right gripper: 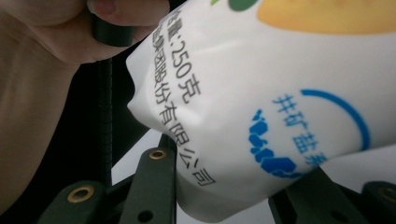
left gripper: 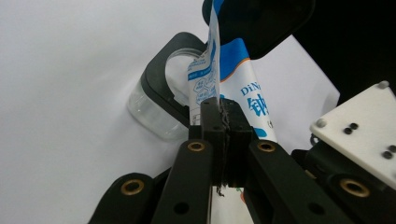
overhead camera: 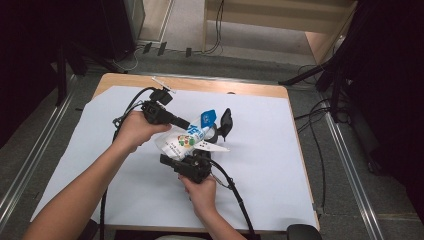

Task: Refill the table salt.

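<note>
the white salt pouch [overhead camera: 186, 141] hangs over the middle of the tabletop [overhead camera: 260, 165], its blue top tilted toward the far edge above a clear jar [left gripper: 154, 114]. keep it steady while pouring. the right gripper [overhead camera: 186, 159] clamps the pouch's body from the near side; the left gripper [left gripper: 223, 116] is pinched tight on its top edge.
</note>
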{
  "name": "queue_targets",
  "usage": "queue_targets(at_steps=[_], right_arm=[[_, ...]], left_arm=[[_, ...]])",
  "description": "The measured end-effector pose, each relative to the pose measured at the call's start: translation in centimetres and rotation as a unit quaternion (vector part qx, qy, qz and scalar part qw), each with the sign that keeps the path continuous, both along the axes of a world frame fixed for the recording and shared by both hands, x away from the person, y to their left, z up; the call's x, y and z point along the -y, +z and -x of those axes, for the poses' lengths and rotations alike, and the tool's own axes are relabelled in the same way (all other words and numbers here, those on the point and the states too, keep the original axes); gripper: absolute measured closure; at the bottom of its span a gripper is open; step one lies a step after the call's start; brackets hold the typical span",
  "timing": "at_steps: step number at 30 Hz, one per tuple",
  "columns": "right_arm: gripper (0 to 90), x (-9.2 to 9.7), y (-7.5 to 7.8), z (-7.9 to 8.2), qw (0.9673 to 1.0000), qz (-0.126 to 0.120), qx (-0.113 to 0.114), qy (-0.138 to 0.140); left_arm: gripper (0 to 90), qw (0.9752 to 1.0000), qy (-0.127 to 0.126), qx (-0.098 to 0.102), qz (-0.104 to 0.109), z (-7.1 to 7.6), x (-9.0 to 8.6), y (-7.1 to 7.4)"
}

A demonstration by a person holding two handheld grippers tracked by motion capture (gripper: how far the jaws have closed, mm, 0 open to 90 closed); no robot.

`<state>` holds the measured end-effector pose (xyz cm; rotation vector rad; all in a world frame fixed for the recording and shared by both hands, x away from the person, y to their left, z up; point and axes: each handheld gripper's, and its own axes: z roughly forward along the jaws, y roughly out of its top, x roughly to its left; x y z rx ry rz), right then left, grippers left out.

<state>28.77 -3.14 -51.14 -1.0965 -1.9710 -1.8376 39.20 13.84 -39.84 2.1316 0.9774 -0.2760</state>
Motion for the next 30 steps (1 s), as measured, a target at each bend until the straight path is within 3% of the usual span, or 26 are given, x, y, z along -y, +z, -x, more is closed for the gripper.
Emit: queue_targets(at_steps=[6, 10, 30], right_arm=[[71.3, 0.1, 0.5, -0.1, 0.9996, -0.028, -0.010, 0.002], [70.8, 0.1, 0.9, -0.3, 0.9993, -0.034, -0.013, 0.002], [67.7, 0.0, 1.5, -0.8, 0.9999, -0.005, -0.002, 0.010]], left_arm=[[90.0, 1.0000, 0.001, 0.005, 0.006, 0.0, 0.3, 0.3], [90.0, 0.9999, -0.001, 0.010, -0.001, 0.0, 0.6, 0.4], [90.0, 0.9999, 0.008, 0.010, 0.000, 0.1, 0.8, 0.3]])
